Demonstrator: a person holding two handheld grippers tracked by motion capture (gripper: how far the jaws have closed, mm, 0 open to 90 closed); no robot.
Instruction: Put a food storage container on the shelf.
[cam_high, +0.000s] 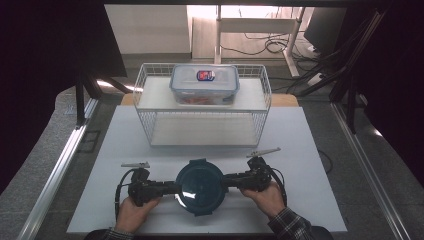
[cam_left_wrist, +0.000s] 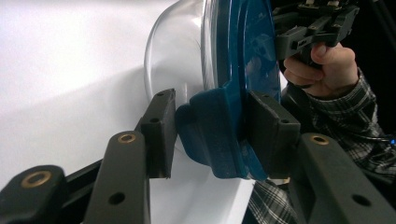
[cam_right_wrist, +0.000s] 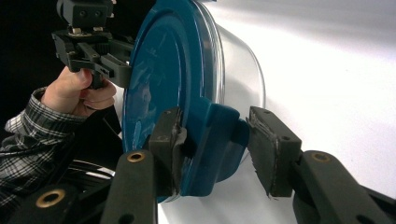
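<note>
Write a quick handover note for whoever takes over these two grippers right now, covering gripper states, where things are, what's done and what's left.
Left gripper: jaws astride the left latch tab of the round blue-lidded container; one pad touches, the other stands just off.
Right gripper: likewise at the right tab.
Container sits on the white table, lid on.
A rectangular lidded box is on top of the wire rack.
Done: both grippers placed.
Left: probably close and work the tabs.

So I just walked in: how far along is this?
Early. A rectangular box already sits on the wire rack. In hand: the round blue-lidded bowl is on the table, each claw, left and right, astride a lid latch. Left, probably: lifting it and shelving it.
</note>
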